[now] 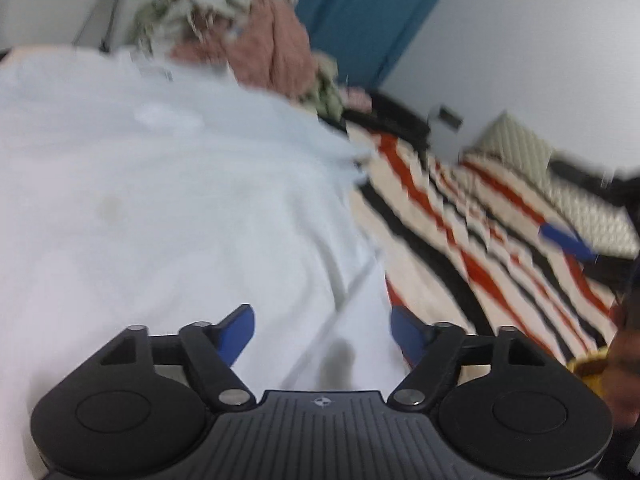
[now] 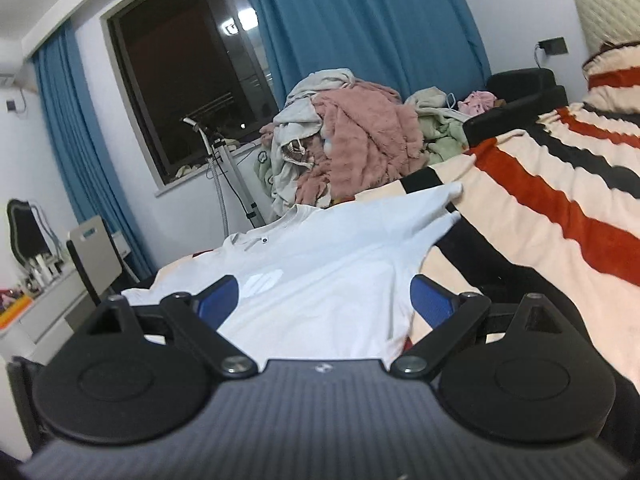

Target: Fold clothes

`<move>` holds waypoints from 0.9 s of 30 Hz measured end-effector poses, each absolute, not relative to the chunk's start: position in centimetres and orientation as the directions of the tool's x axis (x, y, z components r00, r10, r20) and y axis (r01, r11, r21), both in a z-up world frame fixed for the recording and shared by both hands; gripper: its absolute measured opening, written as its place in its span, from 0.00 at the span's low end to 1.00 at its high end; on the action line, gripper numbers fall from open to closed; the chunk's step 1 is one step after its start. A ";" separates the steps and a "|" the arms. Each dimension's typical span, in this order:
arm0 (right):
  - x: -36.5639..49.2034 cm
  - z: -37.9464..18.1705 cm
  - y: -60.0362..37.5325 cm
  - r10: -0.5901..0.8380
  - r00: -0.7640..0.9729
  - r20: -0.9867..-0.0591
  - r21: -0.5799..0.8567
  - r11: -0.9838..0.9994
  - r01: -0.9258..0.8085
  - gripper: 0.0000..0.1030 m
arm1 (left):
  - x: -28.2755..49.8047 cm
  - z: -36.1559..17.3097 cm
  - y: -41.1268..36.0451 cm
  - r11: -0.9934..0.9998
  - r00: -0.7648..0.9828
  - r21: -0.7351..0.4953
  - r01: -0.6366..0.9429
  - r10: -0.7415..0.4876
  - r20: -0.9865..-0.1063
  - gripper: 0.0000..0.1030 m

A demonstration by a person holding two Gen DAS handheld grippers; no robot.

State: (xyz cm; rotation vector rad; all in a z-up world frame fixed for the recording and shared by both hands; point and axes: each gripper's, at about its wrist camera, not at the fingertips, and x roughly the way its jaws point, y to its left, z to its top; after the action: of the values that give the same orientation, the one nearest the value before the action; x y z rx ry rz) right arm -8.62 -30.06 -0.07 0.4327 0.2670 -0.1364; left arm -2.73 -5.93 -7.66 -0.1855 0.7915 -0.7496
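Note:
A white T-shirt (image 2: 328, 276) lies spread flat on the striped blanket (image 2: 540, 208), collar toward the window and one sleeve reaching right. In the left wrist view the shirt (image 1: 160, 200) fills the left and middle, blurred. My left gripper (image 1: 322, 330) is open just above the shirt's lower part, near its right edge. My right gripper (image 2: 324, 300) is open and empty, low over the shirt's near hem. A blue fingertip of the right gripper (image 1: 566, 240) shows at the right of the left wrist view.
A heap of pink, grey and green clothes (image 2: 352, 136) stands behind the shirt. The red, black and cream blanket (image 1: 480, 240) stretches right. A blue curtain (image 2: 360, 24), dark window (image 2: 188, 80), a stand (image 2: 232, 176) and a desk (image 2: 48, 296) are at the left.

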 end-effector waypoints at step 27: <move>-12.4 0.6 -35.2 -0.161 0.978 -0.136 0.390 0.898 0.202 0.91 | -9.8 -8.7 -18.8 0.626 0.333 -0.424 0.655 -0.742 -0.581 0.50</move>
State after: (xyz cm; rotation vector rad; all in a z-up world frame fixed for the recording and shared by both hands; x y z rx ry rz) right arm -12.36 -35.23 0.65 0.4138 0.1012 -0.1885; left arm -9.77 -18.78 -8.67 -0.1207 0.8254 -0.9153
